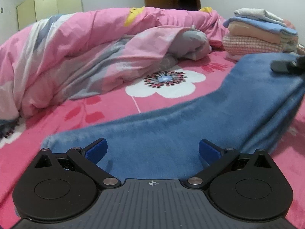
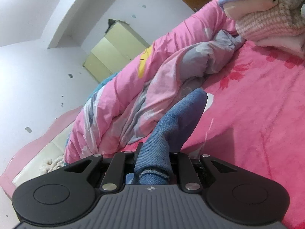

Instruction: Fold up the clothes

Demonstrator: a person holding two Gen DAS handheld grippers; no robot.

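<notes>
Blue garment (image 1: pixel 171 122): plain, fuzzy. Bed sheet (image 1: pixel 190 95): hot pink, white flower with dark dotted centre, red leaf sprigs. Quilt (image 1: pixel 76 47): pale pink, grey and white patches, yellow spots. Stack of folded clothes (image 1: pixel 257 32): white, light blue, peach, pink-and-white check. Left gripper (image 1: pixel 152 150): black, blue pads. Wardrobe (image 1: pixel 47 5): pale yellow.

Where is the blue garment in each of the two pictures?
Left wrist view: blue garment runs from bottom centre up to the right edge, lying on the bed.
Right wrist view: blue garment rises from bottom centre, pinched in the right tongs.
Shared landmark: pile of folded clothes.
</notes>
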